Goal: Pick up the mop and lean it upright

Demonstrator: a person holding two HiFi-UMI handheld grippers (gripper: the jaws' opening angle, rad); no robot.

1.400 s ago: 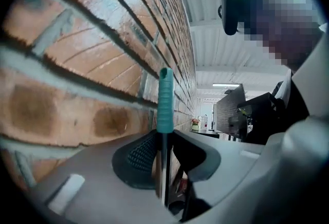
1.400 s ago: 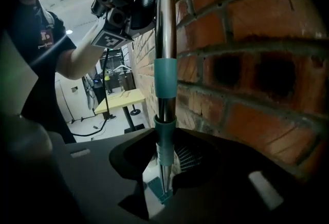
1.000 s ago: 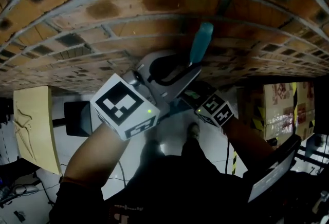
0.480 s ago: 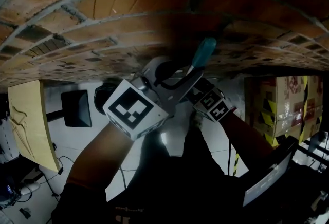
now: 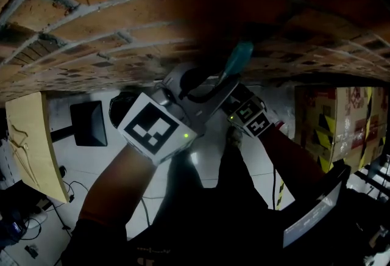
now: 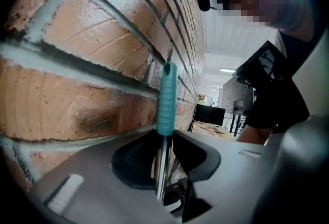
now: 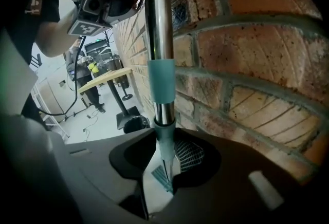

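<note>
— Where do we have the mop (image 6: 166, 99)?
— Upright, held in both grippers, with its pole running along the brick wall (image 6: 77, 63). The teal top end stands just past the left gripper (image 6: 163, 153), close to the bricks. We cannot tell whether it touches them.
— How is the left gripper holding it?
— Its jaws are clamped on the chrome pole, just below the teal grip.
— And the right gripper (image 7: 165, 152)?
— It is lower on the same pole. Its jaws are closed on the teal fitting under the chrome tube, and a teal sleeve sits just above them. Looking up the pole from there, we see the left gripper higher up, beside the wall.
— What do we see around us?
— In the head view there is a white floor (image 5: 76, 164) far below. A pale board (image 5: 33, 143) is at our left near the wall, and a taped box (image 5: 338, 121) is at our right. Both arms reach forward to the pole, the left gripper nearer to us than the right.
</note>
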